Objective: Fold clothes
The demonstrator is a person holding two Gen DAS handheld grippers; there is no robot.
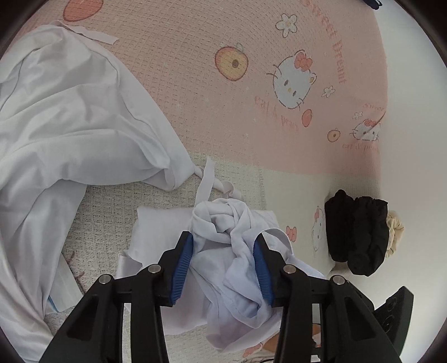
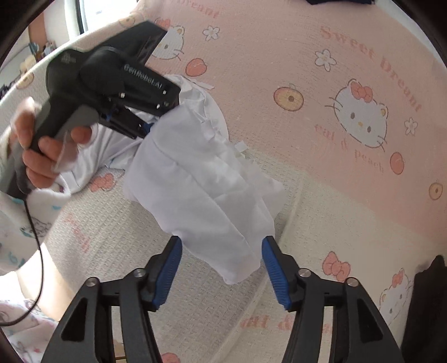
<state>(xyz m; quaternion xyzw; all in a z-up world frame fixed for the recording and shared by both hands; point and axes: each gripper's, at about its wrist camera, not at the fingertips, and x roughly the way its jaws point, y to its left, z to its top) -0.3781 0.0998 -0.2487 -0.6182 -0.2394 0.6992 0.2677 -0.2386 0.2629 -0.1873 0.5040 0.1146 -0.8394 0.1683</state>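
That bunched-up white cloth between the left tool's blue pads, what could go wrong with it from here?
1. The bunched white garment is twisted in the left tool, so it could be gripped through several layers and fold crookedly.
2. The right tool stands open around the hanging cloth's end, so that end could sag.
3. A loose white strap trails and may snag.

A home bedroom, by the look of it. Beyond the fingers spreads a bed [image 2: 321,195] covered in a pink and cream woven sheet printed with cartoon cats, peaches, flowers and the words "Sweet Dream". Loose white clothes [image 1: 69,120] lie crumpled on it to the left of the fingers, and rolled black garments [image 1: 357,234] sit to their right. A bright window [image 2: 92,11] shows far beyond, upper left.
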